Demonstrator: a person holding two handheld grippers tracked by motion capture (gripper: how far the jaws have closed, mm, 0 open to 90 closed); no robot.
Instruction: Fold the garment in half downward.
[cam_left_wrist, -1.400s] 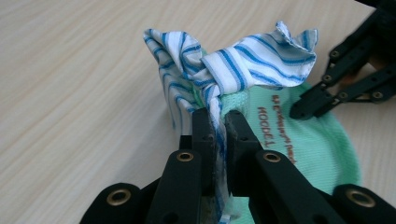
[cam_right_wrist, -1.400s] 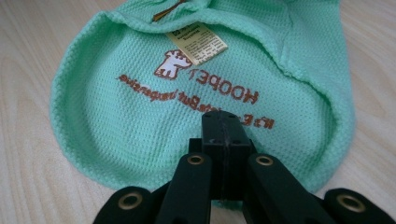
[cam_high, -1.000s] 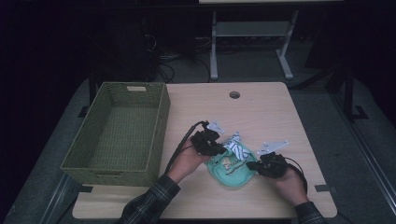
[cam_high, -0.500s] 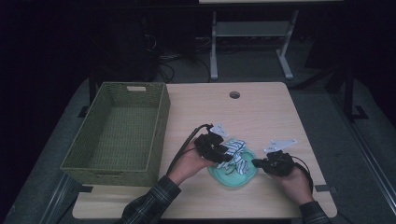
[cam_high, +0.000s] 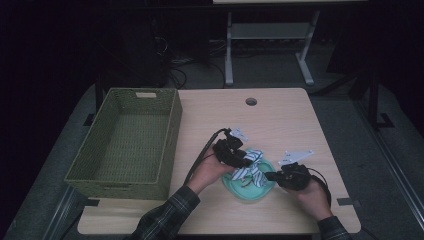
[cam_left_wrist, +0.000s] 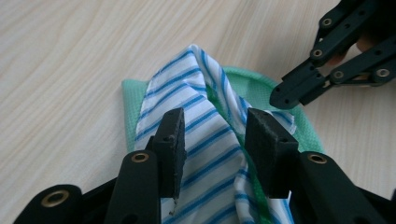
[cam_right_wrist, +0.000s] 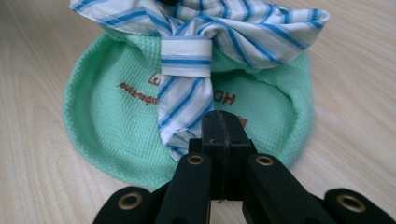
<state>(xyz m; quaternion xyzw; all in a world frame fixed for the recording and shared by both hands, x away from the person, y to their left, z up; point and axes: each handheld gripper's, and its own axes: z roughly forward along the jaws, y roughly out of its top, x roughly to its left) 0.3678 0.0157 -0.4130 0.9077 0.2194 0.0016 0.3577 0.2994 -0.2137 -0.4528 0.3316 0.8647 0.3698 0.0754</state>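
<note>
Having just opened, the left gripper (cam_left_wrist: 214, 144) straddles the striped cloth (cam_left_wrist: 196, 116) unpinched on the green cap (cam_right_wrist: 93, 121) while the right gripper (cam_right_wrist: 223, 128), jaws closed, pinches its tail; next comes regripping.

We note a white cloth with blue stripes (cam_right_wrist: 196, 46), bunched and knotted, lying on a round mint-green waffle-weave cloth (cam_right_wrist: 102, 135) with brown lettering. Both sit at the worktop's (cam_high: 280, 120) six o'clock edge; the striped cloth covers the green one's twelve o'clock side.

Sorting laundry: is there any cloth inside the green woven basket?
No, the green woven basket holds nothing; the blue-striped white cloth lies on the wooden table.
</note>
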